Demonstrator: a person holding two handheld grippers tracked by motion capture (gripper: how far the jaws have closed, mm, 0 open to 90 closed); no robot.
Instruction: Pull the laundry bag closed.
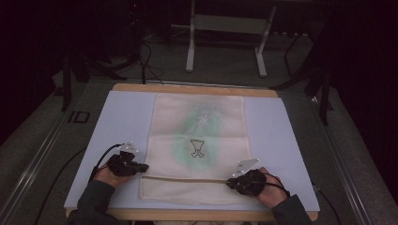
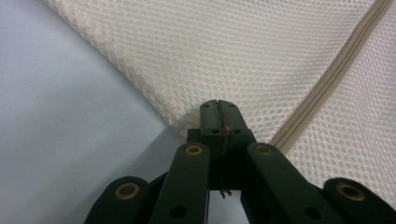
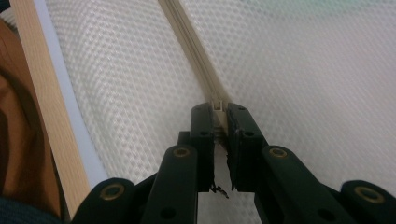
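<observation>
A pale blue rectangular mat (image 1: 126, 117) covers the wooden worktop (image 1: 197, 88); a white metal frame (image 1: 226, 28) stands beyond.
</observation>
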